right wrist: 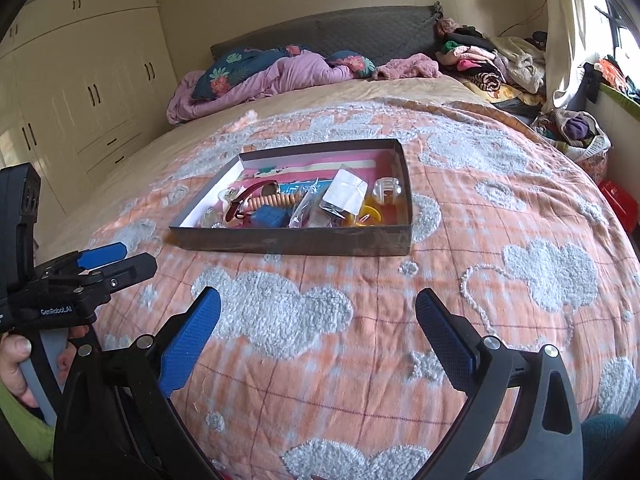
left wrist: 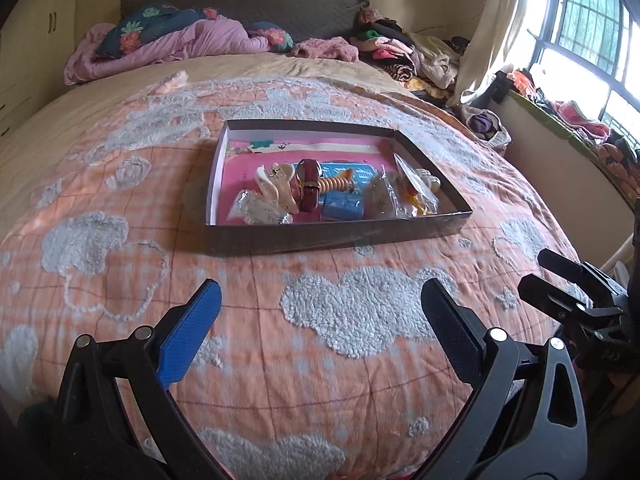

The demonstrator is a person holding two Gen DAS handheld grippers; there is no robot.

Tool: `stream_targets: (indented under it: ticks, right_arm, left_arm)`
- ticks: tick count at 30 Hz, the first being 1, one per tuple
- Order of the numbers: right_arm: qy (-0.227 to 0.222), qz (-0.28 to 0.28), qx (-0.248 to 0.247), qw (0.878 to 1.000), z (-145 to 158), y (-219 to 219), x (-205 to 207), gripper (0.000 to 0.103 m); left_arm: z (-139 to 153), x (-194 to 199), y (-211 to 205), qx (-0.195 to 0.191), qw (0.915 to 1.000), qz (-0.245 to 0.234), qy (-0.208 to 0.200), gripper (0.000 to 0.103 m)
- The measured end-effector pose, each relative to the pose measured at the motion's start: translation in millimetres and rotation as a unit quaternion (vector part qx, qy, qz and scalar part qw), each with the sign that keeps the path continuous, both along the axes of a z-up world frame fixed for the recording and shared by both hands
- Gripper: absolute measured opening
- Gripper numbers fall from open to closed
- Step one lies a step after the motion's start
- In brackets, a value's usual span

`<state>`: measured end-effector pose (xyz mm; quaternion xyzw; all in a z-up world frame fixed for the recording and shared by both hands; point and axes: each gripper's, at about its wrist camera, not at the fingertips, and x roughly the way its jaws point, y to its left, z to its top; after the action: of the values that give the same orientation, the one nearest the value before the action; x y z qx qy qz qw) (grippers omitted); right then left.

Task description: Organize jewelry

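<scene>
A shallow dark box (left wrist: pixel 336 237) (right wrist: pixel 292 241) lies on the bed, ahead of both grippers. Inside it I see a red-brown watch (left wrist: pixel 309 189) (right wrist: pixel 248 199), a cream hair claw (left wrist: pixel 276 189), a small blue case (left wrist: pixel 342 206) (right wrist: pixel 270 216), a ribbed wooden piece (left wrist: pixel 337 182), clear plastic bags (left wrist: pixel 381 196) (right wrist: pixel 344 193) and a yellow ring (right wrist: pixel 372 214). My left gripper (left wrist: pixel 323 294) (right wrist: pixel 120 259) hovers open over the blanket, short of the box, holding nothing. To its right, my right gripper (right wrist: pixel 318 300) (left wrist: pixel 541 272) is also open and holds nothing.
The orange blanket (left wrist: pixel 200 248) with grey fluffy cloud patches covers the bed. A pink duvet (left wrist: pixel 176 46) and pillows lie at the head, with piled clothes (right wrist: pixel 492 64) at the far right. A wardrobe (right wrist: pixel 80 92) stands left. A hand (right wrist: pixel 16 360) grips the left gripper's handle.
</scene>
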<state>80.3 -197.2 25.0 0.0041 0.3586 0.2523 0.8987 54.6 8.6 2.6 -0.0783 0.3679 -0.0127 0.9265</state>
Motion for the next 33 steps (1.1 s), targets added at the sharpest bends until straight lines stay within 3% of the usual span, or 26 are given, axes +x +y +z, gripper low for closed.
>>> stream_targets:
  ticks: [33]
  right_arm:
    - [-0.001, 0.008, -0.004, 1.000, 0.6, 3.7, -3.9, 0.097]
  left_arm:
    - [6.5, -6.0, -3.5, -0.004, 1.0000, -0.002, -0.006, 0.093]
